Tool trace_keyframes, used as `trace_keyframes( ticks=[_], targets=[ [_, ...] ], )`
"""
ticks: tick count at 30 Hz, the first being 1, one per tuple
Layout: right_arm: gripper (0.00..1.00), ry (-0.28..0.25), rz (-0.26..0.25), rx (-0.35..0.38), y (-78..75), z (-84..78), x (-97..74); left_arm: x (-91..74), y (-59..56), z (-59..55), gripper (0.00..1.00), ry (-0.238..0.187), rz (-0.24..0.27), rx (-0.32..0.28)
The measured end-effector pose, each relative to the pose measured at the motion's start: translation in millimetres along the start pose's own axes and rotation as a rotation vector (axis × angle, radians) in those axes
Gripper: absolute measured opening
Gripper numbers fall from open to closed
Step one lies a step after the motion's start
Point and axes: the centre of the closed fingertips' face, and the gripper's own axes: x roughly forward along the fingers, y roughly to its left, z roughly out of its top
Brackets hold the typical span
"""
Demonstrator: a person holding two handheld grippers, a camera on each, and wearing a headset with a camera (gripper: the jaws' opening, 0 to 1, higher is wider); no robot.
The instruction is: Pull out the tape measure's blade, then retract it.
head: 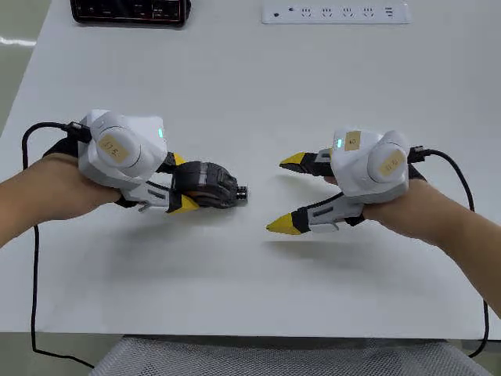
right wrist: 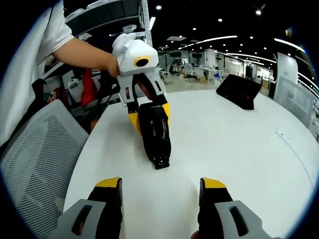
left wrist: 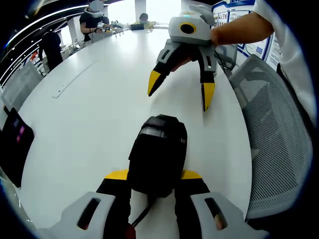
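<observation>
The left gripper (head: 182, 182) clamps the black tape measure (head: 213, 186) resting on the white table (head: 235, 86); the right gripper (head: 286, 193), jaws apart, faces its blade end.

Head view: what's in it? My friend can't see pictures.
The left hand-held gripper is shut on a black tape measure on a white table. The right hand-held gripper faces it, jaws open, not touching it.

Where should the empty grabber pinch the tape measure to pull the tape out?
Pinch the small tab poking from the black tape measure's front end, from the open right gripper's side: it points that way, and the left gripper holds the body.
</observation>
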Motion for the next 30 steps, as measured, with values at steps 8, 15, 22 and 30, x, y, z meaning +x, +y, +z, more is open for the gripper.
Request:
trace_keyframes(
  ticks=[8,15,22,30],
  targets=[
    [0.49,-0.020,0.016,-0.023,-2.3,1.9,11.7,0.6,-0.3,-1.0,0.28,0.011,0.002,0.002],
    [0.41,-0.040,0.018,-0.037,-5.3,5.7,22.1,1.0,-0.3,-2.0,0.28,0.025,0.005,-0.003],
    [0.35,-0.045,0.027,-0.050,-2.9,8.5,31.2,1.3,0.2,-1.8,0.28,0.020,0.002,-0.019],
    [0.28,-0.050,0.035,-0.078,-4.2,11.3,39.9,1.3,0.1,-1.9,0.28,0.025,0.001,-0.020]
  ],
)
